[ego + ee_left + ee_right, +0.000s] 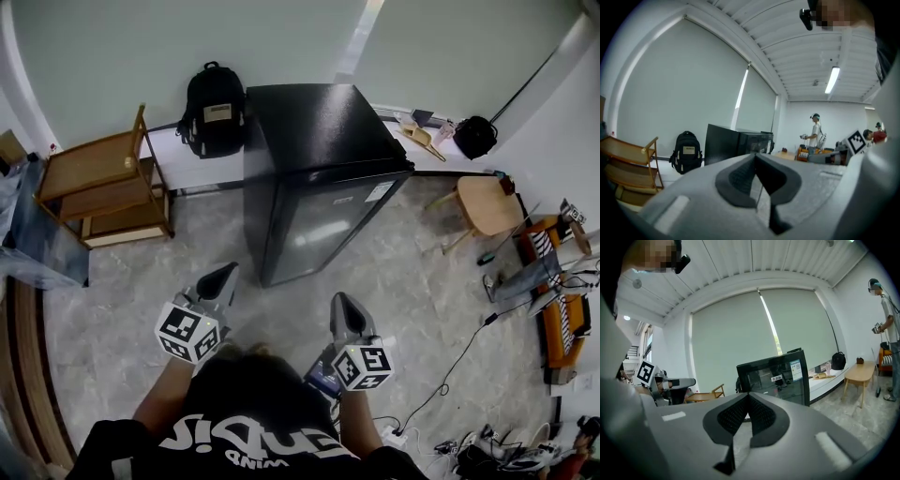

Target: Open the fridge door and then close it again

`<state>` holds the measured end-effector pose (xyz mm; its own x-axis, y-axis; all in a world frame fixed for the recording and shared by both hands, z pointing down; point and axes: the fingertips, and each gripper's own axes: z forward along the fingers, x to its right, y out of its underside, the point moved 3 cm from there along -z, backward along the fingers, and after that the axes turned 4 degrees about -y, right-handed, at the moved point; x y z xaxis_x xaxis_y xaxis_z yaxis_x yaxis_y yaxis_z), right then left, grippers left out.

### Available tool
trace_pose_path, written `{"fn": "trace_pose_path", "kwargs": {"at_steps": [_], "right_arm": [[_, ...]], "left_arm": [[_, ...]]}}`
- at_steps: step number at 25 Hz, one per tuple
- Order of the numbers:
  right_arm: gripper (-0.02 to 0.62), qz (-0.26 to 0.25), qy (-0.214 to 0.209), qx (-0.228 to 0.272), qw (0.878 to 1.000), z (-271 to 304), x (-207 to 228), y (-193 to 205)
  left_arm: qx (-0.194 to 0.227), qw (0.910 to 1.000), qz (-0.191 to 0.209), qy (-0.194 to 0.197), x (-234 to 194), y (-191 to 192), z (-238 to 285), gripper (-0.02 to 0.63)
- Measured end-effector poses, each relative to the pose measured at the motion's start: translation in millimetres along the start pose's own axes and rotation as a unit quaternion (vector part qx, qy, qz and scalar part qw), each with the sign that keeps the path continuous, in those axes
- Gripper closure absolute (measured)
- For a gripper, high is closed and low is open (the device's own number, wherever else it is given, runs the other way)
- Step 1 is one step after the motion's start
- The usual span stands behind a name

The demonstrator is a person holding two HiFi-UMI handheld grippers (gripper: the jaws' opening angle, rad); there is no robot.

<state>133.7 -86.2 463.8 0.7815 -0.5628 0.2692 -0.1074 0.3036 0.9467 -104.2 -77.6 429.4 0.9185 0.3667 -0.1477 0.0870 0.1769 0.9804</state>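
Observation:
A small black fridge (pixel 314 173) stands on the floor ahead of me, its glossy door (pixel 333 230) closed and facing me. The same fridge (pixel 736 143) sits behind the jaws in the left gripper view. The right gripper view shows its door (pixel 780 376) with stickers. My left gripper (pixel 225 277) hovers short of the fridge's left front corner, jaws shut and empty. My right gripper (pixel 342 305) hangs in front of the door, apart from it, also shut with nothing between the pads.
A black backpack (pixel 214 111) leans on the wall left of the fridge. A wooden shelf rack (pixel 103 187) stands at the left. A round wooden table (pixel 487 204) is at the right, with cables (pixel 450 370) on the floor. Another person (pixel 815 133) stands far off.

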Motion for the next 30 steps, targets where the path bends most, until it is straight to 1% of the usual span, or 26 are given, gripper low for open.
{"fn": "trace_pose_path", "kwargs": {"at_steps": [4,9,15,18,19,27,30], "right_arm": [[0.598,0.003,-0.011,0.001,1.0,9.0,-7.8,1.6],[0.598,0.009,0.003,0.005,1.0,18.7,-2.4,-10.9],[0.598,0.011,0.014,0.013,1.0,34.7,4.6,-15.5],[0.598,0.012,0.021,0.014,1.0,40.2,9.7,-15.3],[0.598,0.012,0.022,0.014,1.0,42.1,11.2,-16.0],[0.598,0.009,0.028,0.012,1.0,55.0,18.3,-20.5],[0.598,0.008,0.033,0.012,0.999,57.7,23.3,-21.9]], "left_arm": [[0.002,0.9999,0.008,0.008,-2.6,-3.7,5.1,0.606],[0.002,0.9998,-0.003,0.021,-9.8,-12.4,19.1,0.604],[0.003,0.9992,-0.017,0.037,-24.1,-12.5,33.0,0.511],[0.002,0.9982,-0.028,0.052,-28.6,-9.6,43.4,0.4],[0.002,0.9981,-0.028,0.055,-30.1,-9.7,47.2,0.39],[-0.002,0.9969,-0.012,0.078,-35.8,-9.3,86.4,0.386],[-0.004,0.9967,-0.006,0.081,-38.5,-6.6,105.3,0.369]]}}
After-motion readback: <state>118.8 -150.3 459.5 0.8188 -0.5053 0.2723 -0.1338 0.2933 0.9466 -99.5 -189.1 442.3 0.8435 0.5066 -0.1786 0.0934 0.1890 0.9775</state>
